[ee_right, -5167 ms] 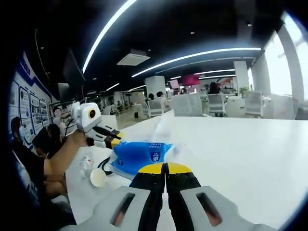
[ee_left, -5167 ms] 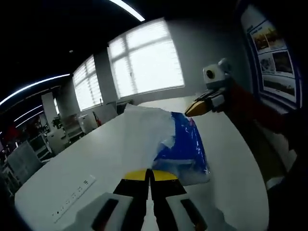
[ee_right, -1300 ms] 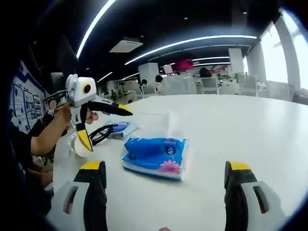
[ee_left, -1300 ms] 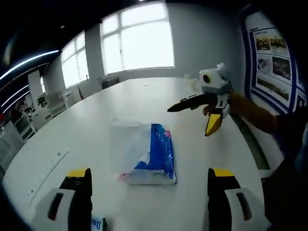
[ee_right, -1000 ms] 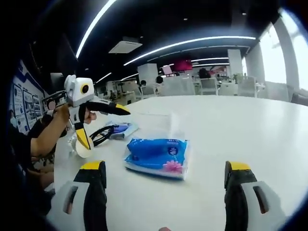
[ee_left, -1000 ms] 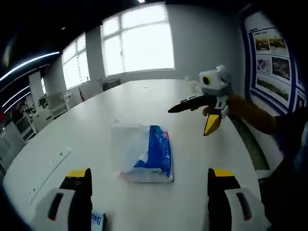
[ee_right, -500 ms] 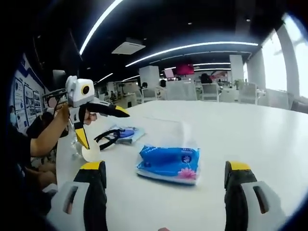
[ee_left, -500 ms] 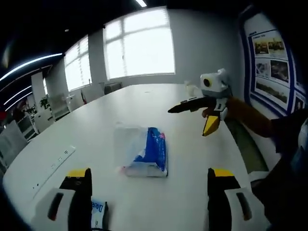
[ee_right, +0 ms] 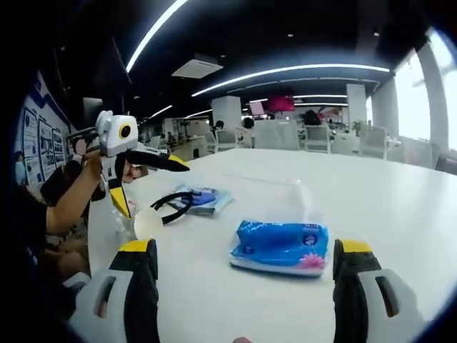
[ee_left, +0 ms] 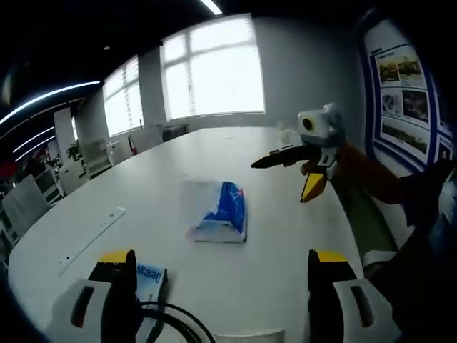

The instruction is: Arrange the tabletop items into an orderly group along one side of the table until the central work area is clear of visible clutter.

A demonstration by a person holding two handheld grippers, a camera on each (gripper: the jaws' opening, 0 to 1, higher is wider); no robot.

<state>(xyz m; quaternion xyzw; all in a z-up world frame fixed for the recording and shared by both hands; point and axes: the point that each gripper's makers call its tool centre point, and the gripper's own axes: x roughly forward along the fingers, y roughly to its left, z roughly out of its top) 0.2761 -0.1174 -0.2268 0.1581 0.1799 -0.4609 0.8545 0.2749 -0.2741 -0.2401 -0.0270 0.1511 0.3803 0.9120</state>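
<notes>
A blue and white tissue pack lies flat on the white table, free of both grippers. My left gripper is open, a good way short of the pack. Just beyond its left jaw lie a blue packet and a black cable. The right gripper hovers open to the right of the pack, held by a hand. In the right gripper view the tissue pack lies just past my open right gripper. The left gripper hangs open over a white cup.
A black cable and a blue packet lie beyond the cup near the table's edge. A white strip lies on the table's left side. The person's arm reaches in from the left. Chairs and windows stand further back.
Five seconds ago both grippers were shut at the tissue pack; now both are open and it lies free. Over the last second both cameras drew back, bringing the packet and cable into the left view.
</notes>
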